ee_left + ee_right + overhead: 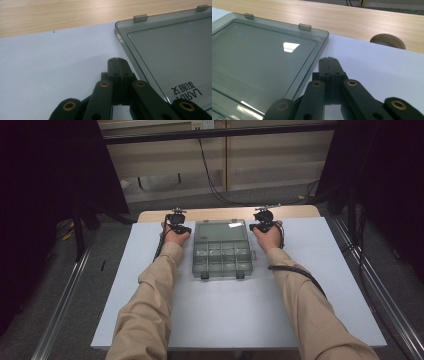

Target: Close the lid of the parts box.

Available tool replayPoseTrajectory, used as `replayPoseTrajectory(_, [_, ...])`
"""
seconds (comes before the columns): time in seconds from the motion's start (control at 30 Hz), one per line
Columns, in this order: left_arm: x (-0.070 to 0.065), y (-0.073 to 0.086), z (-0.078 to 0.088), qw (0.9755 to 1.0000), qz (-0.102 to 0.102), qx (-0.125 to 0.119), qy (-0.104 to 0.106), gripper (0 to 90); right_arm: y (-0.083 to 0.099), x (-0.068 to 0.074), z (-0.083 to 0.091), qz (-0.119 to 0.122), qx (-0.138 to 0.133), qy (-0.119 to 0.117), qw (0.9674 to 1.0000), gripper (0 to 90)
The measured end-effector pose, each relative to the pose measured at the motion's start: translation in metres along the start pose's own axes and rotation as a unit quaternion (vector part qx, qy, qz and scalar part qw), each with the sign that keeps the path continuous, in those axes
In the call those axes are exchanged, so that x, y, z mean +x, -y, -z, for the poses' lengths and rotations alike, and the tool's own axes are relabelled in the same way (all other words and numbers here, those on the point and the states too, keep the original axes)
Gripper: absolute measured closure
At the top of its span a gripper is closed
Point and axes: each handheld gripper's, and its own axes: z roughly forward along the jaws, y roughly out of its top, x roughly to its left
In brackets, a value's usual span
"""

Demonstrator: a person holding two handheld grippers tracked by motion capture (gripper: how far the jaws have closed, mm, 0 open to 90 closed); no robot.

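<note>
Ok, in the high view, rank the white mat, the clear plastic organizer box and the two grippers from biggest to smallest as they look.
1. White mat, by far the largest.
2. Clear plastic organizer box, lying on it.
3. Left gripper and right gripper: smallest, and they look alike in size, so I won't rank them.

1 clear organizer box (221, 249), 2 grippers: left (178, 226), right (261, 224).

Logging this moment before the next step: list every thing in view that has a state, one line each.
Organizer box: lid shut, lying flat on the white table sheet, nothing gripping it.
Front latches: down against the front edge.
Left gripper: jaws shut, nothing between them, beside the box's left edge.
Right gripper: jaws shut, nothing between them, beside the box's right edge.
</note>
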Motion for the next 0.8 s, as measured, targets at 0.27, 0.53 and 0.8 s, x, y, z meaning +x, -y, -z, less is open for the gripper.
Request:
replayPoseTrajectory(0.27, [0.000, 0.002, -0.005, 1.0000, 0.004, 0.006, -0.003, 90.0, 0.002, 0.000, -0.006, -0.002, 0.012, 0.010, 0.9999, 90.0])
replayPoseTrajectory(0.53, [0.001, 0.002, -0.007, 1.0000, 0.005, 0.000, -0.004, 90.0, 0.007, -0.001, -0.012, 0.004, 0.011, 0.009, 0.9999, 90.0])
replayPoseTrajectory(0.8, [0.000, 0.000, -0.010, 0.9999, 0.009, -0.004, -0.010, 90.0, 0.008, -0.002, -0.014, -0.004, 0.001, 0.007, 1.0000, 90.0])
